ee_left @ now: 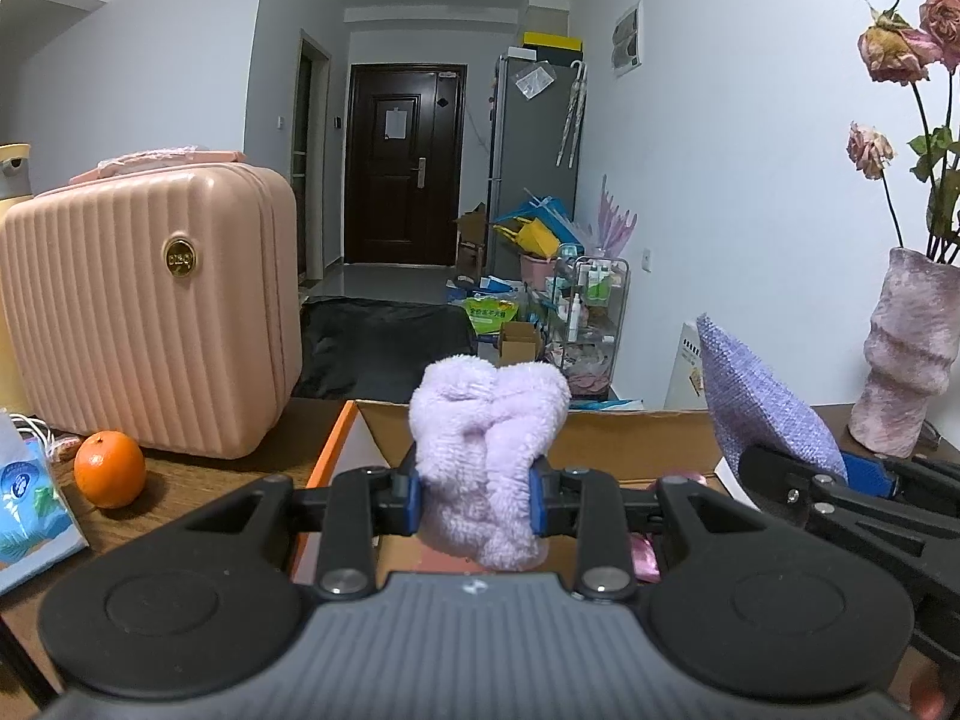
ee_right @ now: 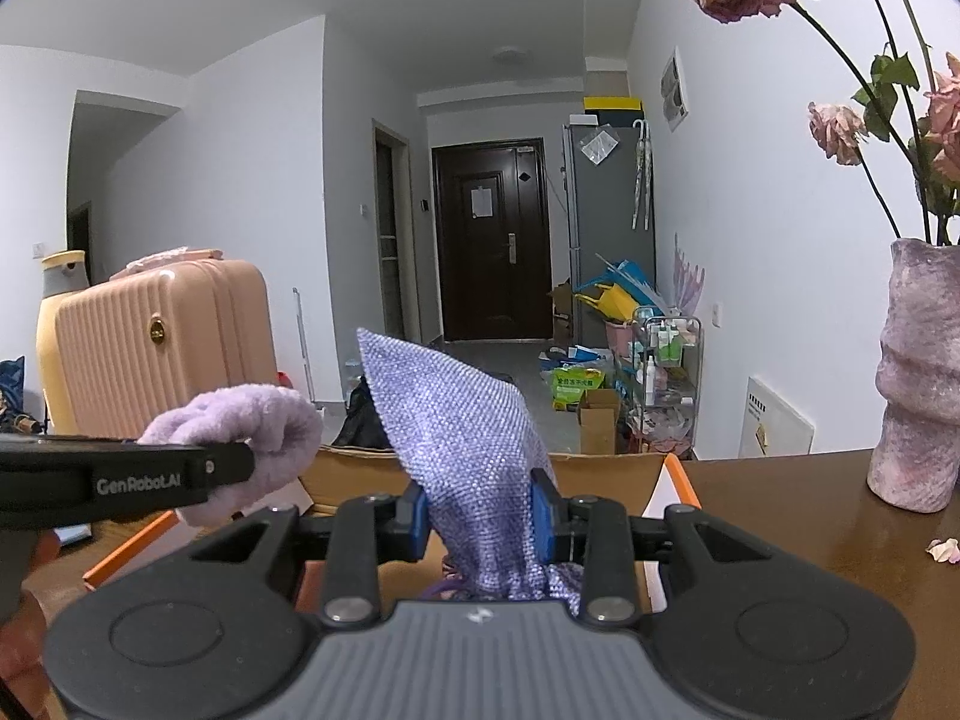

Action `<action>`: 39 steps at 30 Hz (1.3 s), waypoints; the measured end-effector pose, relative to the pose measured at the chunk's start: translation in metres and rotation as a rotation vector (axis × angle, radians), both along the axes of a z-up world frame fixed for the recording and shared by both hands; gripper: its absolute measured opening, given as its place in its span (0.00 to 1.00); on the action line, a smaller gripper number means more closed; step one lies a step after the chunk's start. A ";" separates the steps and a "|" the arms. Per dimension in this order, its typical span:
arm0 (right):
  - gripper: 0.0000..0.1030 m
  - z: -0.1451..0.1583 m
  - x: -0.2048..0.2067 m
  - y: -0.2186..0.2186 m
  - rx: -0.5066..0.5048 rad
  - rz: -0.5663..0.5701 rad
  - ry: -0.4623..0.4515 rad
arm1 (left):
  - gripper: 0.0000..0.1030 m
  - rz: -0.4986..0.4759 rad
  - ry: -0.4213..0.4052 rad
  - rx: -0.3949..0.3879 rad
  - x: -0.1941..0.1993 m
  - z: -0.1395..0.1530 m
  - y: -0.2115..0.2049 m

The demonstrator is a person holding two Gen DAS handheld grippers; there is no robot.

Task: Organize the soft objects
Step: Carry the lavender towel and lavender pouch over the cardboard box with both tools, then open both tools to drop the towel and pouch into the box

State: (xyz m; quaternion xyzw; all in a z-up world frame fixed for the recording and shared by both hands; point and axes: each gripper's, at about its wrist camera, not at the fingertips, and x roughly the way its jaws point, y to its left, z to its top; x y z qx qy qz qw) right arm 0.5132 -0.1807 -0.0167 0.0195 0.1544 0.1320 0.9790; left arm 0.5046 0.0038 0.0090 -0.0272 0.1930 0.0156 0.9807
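My left gripper (ee_left: pixel 477 495) is shut on a fluffy lilac cloth (ee_left: pixel 489 450) and holds it above an open cardboard box (ee_left: pixel 630 438) with an orange rim. My right gripper (ee_right: pixel 480 519) is shut on a purple woven pouch (ee_right: pixel 462 432) and holds it over the same box (ee_right: pixel 600 471). In the left wrist view the pouch (ee_left: pixel 762 396) and right gripper (ee_left: pixel 864 480) are at the right. In the right wrist view the fluffy cloth (ee_right: pixel 240 420) and left gripper (ee_right: pixel 228 471) are at the left. Something pink (ee_left: pixel 645 558) lies in the box.
A pink ribbed case (ee_left: pixel 150 312) stands on the brown table at the left, with an orange (ee_left: pixel 110 469) and a blue tissue pack (ee_left: pixel 30 498) in front. A mauve vase (ee_right: pixel 921 378) with dried roses stands at the right. A petal (ee_right: pixel 942 549) lies on the table.
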 end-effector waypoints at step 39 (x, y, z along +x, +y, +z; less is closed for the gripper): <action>1.00 -0.001 -0.009 -0.011 -0.015 -0.110 0.030 | 1.00 0.095 0.000 -0.016 -0.026 0.000 0.007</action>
